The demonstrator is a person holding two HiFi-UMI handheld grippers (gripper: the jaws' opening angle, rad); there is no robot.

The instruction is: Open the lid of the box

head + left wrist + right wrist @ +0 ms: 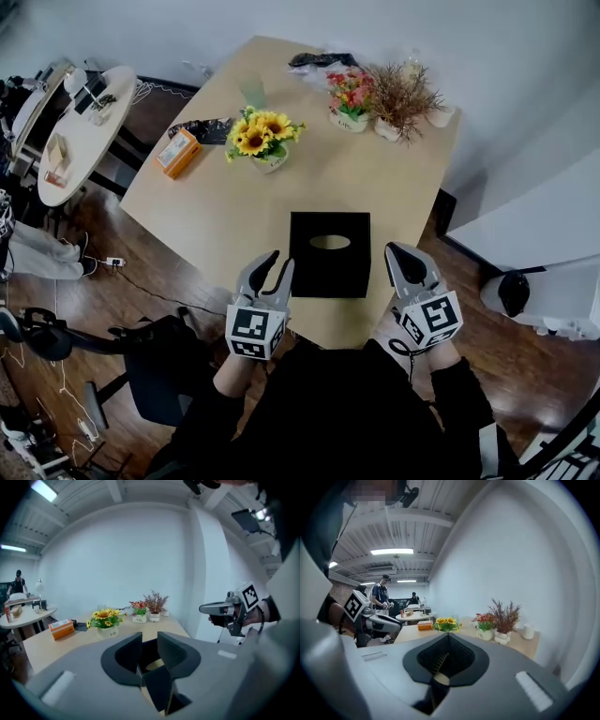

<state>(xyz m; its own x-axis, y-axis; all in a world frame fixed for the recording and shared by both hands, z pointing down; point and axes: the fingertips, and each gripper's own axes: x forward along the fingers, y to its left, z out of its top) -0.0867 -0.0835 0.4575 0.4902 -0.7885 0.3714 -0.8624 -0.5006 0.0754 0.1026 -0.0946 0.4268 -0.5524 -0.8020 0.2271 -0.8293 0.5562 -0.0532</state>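
Head view: box flanked by two grippers

Black box [329, 253]: lid apparently on, oval slot upward, near front edge of table [216, 202]; roughly square, no marked long axis.
Left gripper [281, 259]: just beside left wall, fingers slightly parted, empty; nearer.
Right gripper [396, 251]: off right wall, fingers pressed together.

A short dark word, seemingly "Life", stands on the white sunflower pot [111, 632] at lower centre-left of the left gripper view. The neighbouring red-flower pot [139, 619] carries similar print, too small to read. The label on the orange box [62, 628] is illegible.
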